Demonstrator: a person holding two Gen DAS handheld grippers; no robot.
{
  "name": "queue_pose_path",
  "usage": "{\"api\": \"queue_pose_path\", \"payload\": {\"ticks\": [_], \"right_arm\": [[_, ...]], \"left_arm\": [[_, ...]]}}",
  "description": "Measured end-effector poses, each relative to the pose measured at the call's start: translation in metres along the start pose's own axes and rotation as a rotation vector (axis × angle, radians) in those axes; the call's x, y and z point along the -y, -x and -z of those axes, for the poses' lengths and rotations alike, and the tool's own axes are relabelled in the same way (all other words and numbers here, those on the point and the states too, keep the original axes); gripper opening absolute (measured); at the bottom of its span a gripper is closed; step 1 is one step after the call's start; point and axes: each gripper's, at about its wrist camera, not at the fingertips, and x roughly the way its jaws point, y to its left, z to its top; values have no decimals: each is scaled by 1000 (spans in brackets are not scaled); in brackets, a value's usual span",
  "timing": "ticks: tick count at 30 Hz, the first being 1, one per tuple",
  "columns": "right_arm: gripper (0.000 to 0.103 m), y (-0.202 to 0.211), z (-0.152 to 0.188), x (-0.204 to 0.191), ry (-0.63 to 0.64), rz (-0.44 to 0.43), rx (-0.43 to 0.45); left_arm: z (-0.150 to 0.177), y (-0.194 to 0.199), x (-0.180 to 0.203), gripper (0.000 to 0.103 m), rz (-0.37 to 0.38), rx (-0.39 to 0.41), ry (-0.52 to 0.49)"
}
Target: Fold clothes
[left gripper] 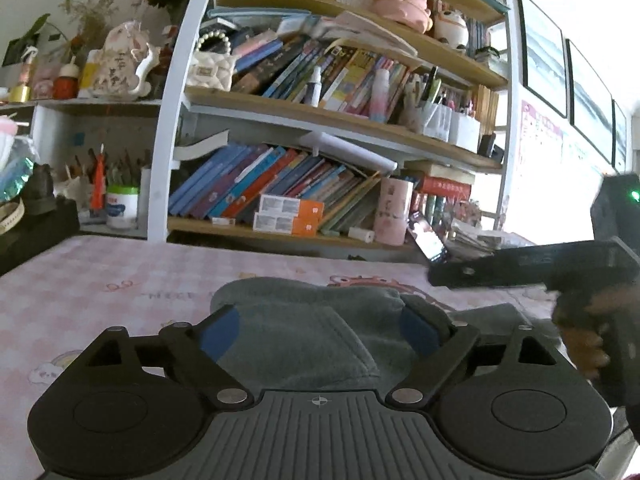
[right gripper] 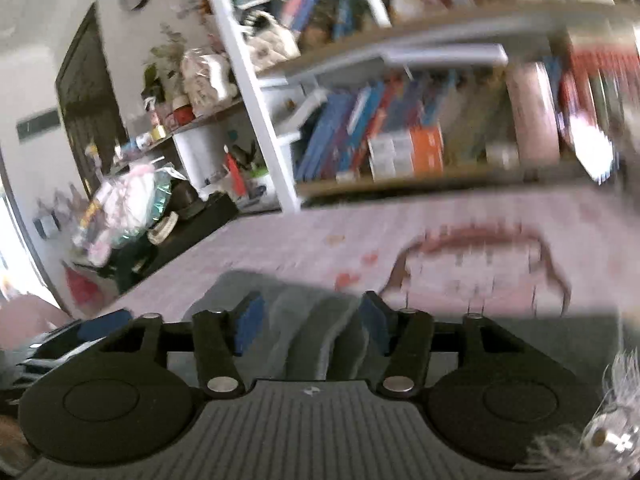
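A grey garment point(left gripper: 300, 304) lies folded in a compact bundle on the pink checked tabletop point(left gripper: 100, 272). My left gripper point(left gripper: 320, 332) hovers just over its near edge, open, with the blue pads point(left gripper: 222, 332) spread to either side of the cloth. In the left wrist view the right gripper point(left gripper: 520, 266) comes in from the right above the table, held by a hand point(left gripper: 584, 344). The right wrist view is blurred by motion. There my right gripper point(right gripper: 311, 322) is open above the grey garment point(right gripper: 296, 300), with nothing pinched. The left gripper's blue pad point(right gripper: 104, 324) shows at the left.
A crowded bookshelf point(left gripper: 320, 184) stands along the table's far edge, with a pink cup point(left gripper: 394, 212) and a leaning phone point(left gripper: 430, 240) at its foot. A black box point(left gripper: 36, 224) with clutter sits at the left. Pale fur point(right gripper: 612, 420) shows at the right wrist view's lower right.
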Motion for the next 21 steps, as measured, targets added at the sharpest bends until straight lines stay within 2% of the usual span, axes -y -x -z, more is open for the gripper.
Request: {"api": "queue_pose_path", "payload": {"ticks": [1, 5, 7, 14, 16, 21], "right_arm": [[24, -11, -1, -3, 35, 36, -32], [17, -63, 15, 9, 81, 110, -202], [17, -69, 24, 20, 54, 111, -197], [19, -44, 24, 33, -65, 62, -153], [29, -31, 22, 36, -97, 47, -126], [41, 3, 25, 36, -118, 37, -90]], "left_arm": [[0, 0, 0, 91, 0, 0, -4], [0, 2, -2, 95, 5, 3, 0], [1, 1, -4, 96, 2, 2, 9], [4, -1, -9, 97, 2, -13, 42], [4, -3, -8, 98, 2, -22, 42], [7, -6, -7, 100, 3, -51, 39]]}}
